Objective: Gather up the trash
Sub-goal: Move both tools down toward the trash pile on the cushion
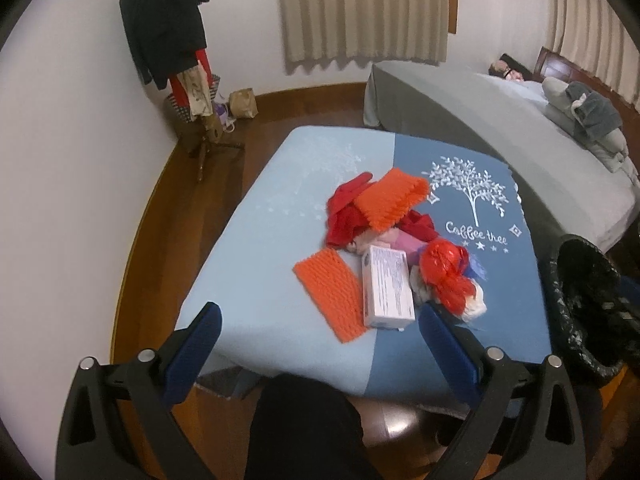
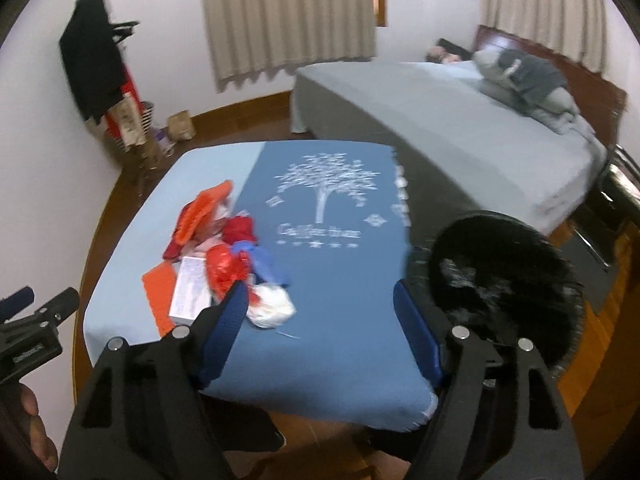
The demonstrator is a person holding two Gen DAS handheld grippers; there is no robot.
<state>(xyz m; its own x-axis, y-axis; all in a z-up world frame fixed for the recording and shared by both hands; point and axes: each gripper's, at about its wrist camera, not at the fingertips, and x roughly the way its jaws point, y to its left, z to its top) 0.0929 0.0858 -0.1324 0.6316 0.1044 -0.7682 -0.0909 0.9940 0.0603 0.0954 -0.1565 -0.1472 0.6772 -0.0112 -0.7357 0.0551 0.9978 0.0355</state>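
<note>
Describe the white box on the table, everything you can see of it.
The white box is a flat cardboard carton with fine print on its top face. It lies closed and flat on the blue tablecloth, between the orange mesh sleeve and the red plastic bag, at the pile's near edge. Neither gripper touches it.

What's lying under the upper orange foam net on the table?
The orange foam net rests on crumpled red plastic, with pinkish wrapping showing at its near edge. Whatever lies directly beneath its middle is covered.
</note>
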